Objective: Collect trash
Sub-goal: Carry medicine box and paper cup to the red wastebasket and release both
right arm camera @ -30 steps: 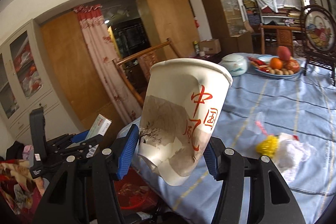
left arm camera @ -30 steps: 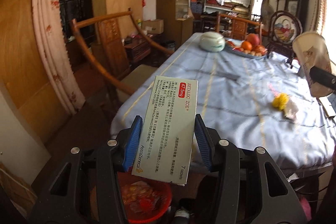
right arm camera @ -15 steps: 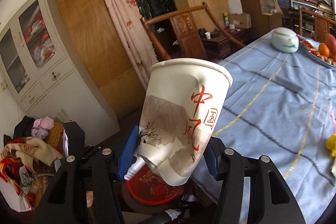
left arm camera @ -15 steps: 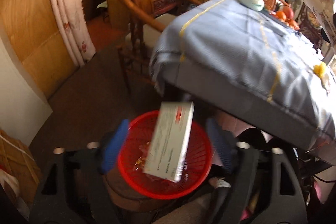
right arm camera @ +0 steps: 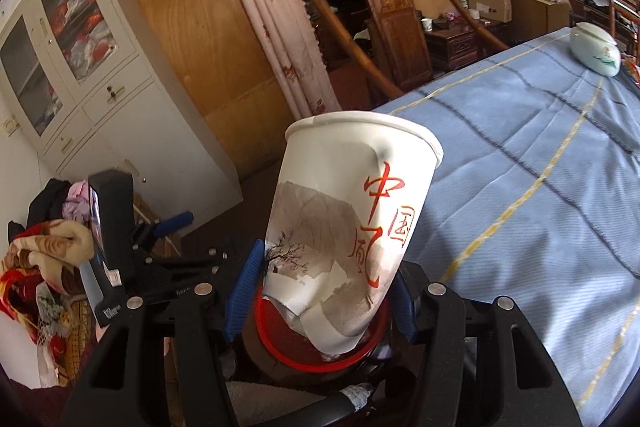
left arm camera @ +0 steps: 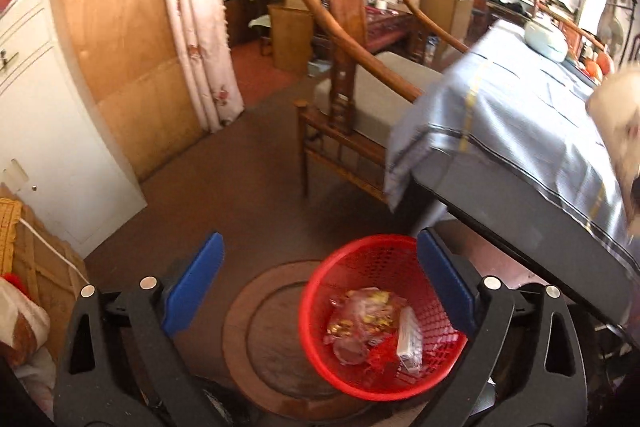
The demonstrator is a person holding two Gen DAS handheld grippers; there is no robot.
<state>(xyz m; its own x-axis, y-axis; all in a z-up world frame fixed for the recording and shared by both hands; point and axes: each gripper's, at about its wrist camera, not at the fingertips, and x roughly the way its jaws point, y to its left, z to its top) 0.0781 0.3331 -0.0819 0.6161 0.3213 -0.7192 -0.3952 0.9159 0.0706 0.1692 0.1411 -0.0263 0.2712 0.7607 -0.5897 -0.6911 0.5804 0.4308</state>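
Note:
A red mesh basket stands on a round wooden base on the floor, beside the table. A white medicine box lies inside it among crumpled wrappers. My left gripper hovers above the basket; its jaws are opening wide and nothing is between them. My right gripper is shut on a dented white paper cup with red characters, tilted, rim up. The cup hangs over the basket, which shows below it. In the left wrist view the cup is a blur at the right edge.
A table under a blue striped cloth juts over the basket's right side. A wooden armchair stands behind the basket. A white cabinet, a flowered curtain and a heap of clothes lie to the left.
The left jaws spread and the medicine box dropped from them into the red basket. Both grippers swung left and down from the table toward the basket; the cup stays gripped.

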